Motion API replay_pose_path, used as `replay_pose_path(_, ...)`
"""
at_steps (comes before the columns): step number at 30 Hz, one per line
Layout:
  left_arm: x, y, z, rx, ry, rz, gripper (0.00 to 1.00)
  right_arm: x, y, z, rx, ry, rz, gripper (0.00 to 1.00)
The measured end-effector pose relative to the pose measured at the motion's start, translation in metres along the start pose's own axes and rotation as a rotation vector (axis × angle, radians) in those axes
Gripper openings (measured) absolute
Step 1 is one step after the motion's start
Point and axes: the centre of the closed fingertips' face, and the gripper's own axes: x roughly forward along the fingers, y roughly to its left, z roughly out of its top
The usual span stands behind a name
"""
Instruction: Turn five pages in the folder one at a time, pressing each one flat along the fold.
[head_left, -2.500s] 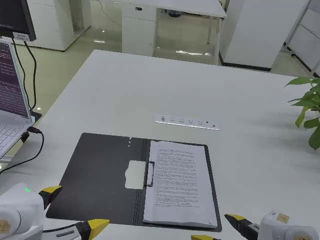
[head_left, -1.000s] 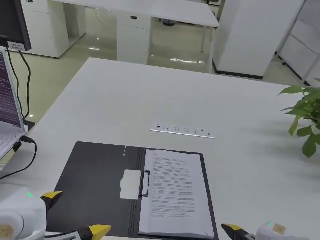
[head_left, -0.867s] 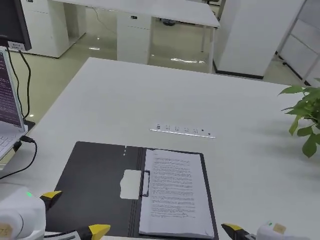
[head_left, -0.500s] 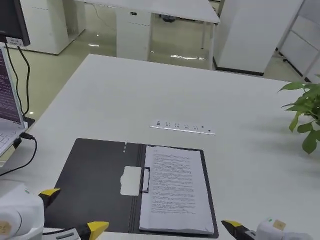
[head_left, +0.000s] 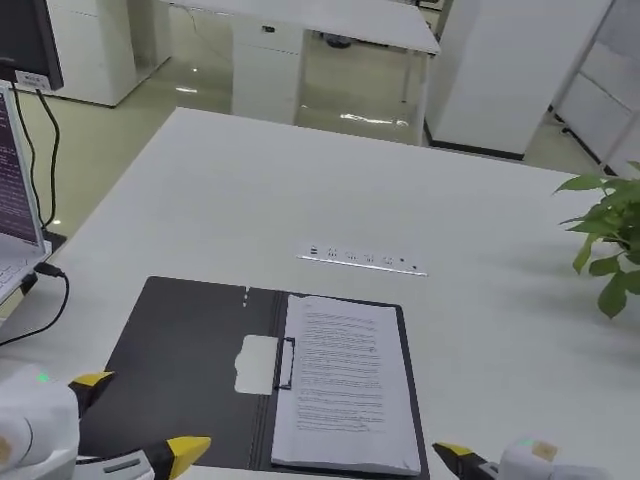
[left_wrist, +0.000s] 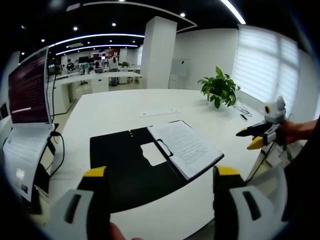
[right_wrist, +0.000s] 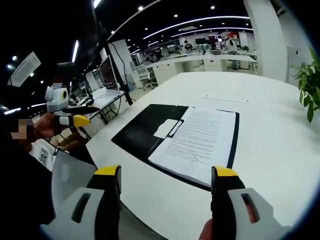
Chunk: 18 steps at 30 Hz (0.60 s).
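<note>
Left claw (left_wrist: 161, 172) gapes near open black folder (head_left: 180, 350); printed pages (head_left: 345, 380) right.

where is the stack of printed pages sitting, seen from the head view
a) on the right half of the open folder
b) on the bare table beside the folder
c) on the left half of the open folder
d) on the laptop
A: the printed pages lie on the right half of the open black folder, with the clip at their left edge by the fold.
</note>
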Motion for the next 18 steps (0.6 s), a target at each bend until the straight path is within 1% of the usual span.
replay_pose_path(3,0.0012,0.0005,0.0010,-0.005,-0.005,0.004,0.85,-0.0009,0.0005,0.0027,-0.012,0.002,0.002,0.73)
replay_pose_path(8,0.0017,-0.0011,0.0001,0.007,0.003,-0.007,0.85,-0.0023,-0.0010,0.0044,-0.016,-0.005,-0.003,0.73)
replay_pose_path(14,0.0017,-0.0022,-0.0017,0.020,0.019,-0.017,0.84,-0.0031,-0.0016,-0.0009,-0.001,-0.005,-0.010,0.72)
replay_pose_path(18,0.0056,-0.0023,-0.0030,0.036,0.033,-0.029,0.84,-0.0040,-0.0026,-0.0046,0.001,0.000,-0.014,0.73)
